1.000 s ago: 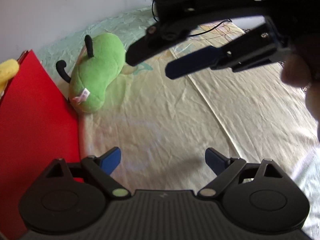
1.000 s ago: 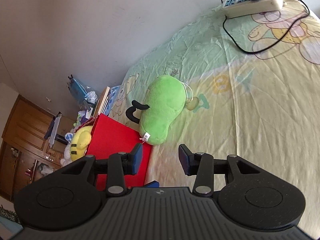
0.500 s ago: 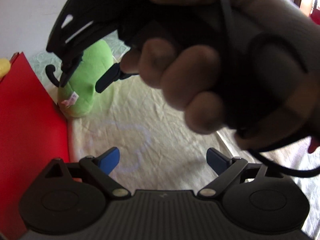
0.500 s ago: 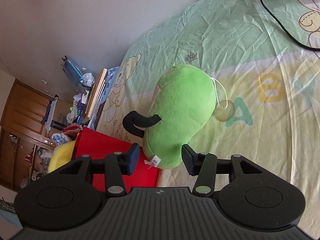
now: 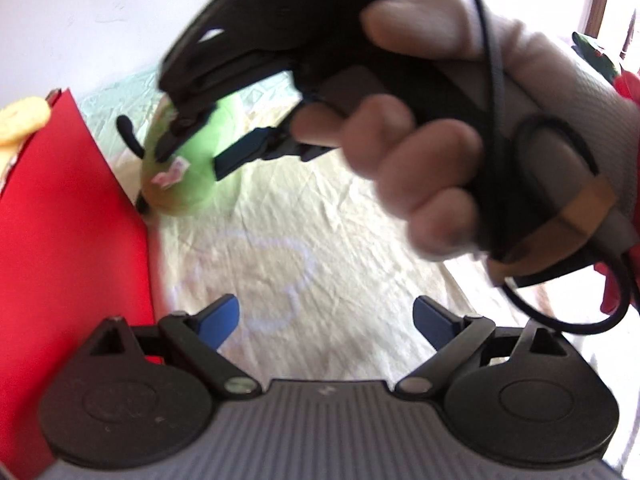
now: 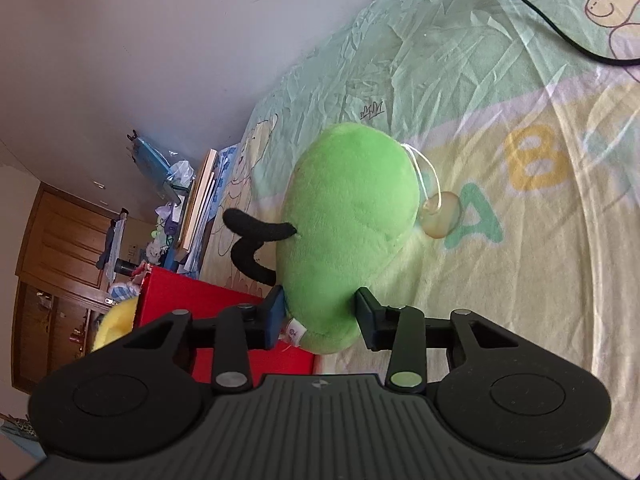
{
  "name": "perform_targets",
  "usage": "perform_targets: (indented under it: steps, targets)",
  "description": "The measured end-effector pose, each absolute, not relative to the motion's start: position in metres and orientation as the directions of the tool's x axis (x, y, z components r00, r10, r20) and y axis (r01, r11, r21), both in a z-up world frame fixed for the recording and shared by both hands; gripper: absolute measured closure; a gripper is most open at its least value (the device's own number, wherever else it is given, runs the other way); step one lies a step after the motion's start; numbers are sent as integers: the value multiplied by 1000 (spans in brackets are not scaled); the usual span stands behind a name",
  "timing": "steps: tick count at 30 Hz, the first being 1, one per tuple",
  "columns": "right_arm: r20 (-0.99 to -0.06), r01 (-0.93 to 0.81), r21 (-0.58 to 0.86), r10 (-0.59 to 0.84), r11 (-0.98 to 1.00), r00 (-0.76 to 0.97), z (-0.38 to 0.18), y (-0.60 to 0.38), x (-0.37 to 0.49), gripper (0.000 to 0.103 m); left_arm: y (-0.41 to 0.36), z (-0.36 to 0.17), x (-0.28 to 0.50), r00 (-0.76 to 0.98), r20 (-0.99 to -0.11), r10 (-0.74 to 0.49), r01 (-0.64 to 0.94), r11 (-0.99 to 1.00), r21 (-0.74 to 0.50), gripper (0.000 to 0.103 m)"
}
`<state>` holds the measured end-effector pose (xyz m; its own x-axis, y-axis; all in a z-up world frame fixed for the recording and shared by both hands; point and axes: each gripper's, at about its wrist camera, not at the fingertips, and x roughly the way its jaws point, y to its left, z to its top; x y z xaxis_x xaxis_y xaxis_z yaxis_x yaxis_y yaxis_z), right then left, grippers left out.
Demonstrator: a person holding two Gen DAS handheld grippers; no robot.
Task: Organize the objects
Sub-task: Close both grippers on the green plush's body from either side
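A green plush toy [image 6: 348, 216] with black antennae lies on the printed bed sheet [image 6: 520, 280], against a red box [image 6: 192, 300]. My right gripper [image 6: 320, 314] has the toy's near end between its blue pads; the jaws are closing and both pads touch the plush. In the left wrist view the toy [image 5: 188, 188] shows blurred, with the right gripper [image 5: 196, 156] around it and a hand [image 5: 420, 168] holding that tool. Nearer the camera, my left gripper [image 5: 325, 312] stands open over bare sheet, holding nothing. The red box [image 5: 72, 220] is at its left.
A yellow plush [image 5: 22, 124] sits in the red box. A clear suction cup [image 6: 442, 216] on a string lies by the green toy. A black cable [image 6: 560, 32] crosses the sheet at the far right. Cluttered shelves and a wooden cabinet [image 6: 60, 260] stand beyond the bed.
The right gripper came forward and down onto the green toy, and its jaws narrowed around the near end. The hand holding it now fills the upper left wrist view. The left gripper stayed put.
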<state>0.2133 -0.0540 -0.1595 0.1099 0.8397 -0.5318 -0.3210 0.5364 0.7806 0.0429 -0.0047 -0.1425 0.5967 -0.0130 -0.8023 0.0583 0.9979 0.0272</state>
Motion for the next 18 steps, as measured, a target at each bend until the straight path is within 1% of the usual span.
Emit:
perform_targets:
  steps: [5, 11, 16, 17, 18]
  targets:
    - [-519, -314, 793, 849, 523, 103, -157, -87, 194, 63, -6, -135, 39, 591, -805, -53, 67, 998, -17, 9]
    - [-504, -271, 813, 856, 515, 114, -161, -129, 167, 63, -5, -132, 31, 574, -814, -90, 37, 996, -84, 9]
    - [-514, -226, 819, 849, 528, 121, -167, -156, 148, 70, -8, -129, 19, 576, -811, -97, 23, 994, -103, 9]
    - [-513, -217, 823, 851, 525, 115, -169, -161, 144, 78, -5, -126, 18, 579, -809, -101, 23, 994, -108, 9]
    - [-513, -209, 825, 851, 524, 112, -171, -166, 141, 80, -6, -124, 17, 584, -805, -102, 24, 994, -109, 9]
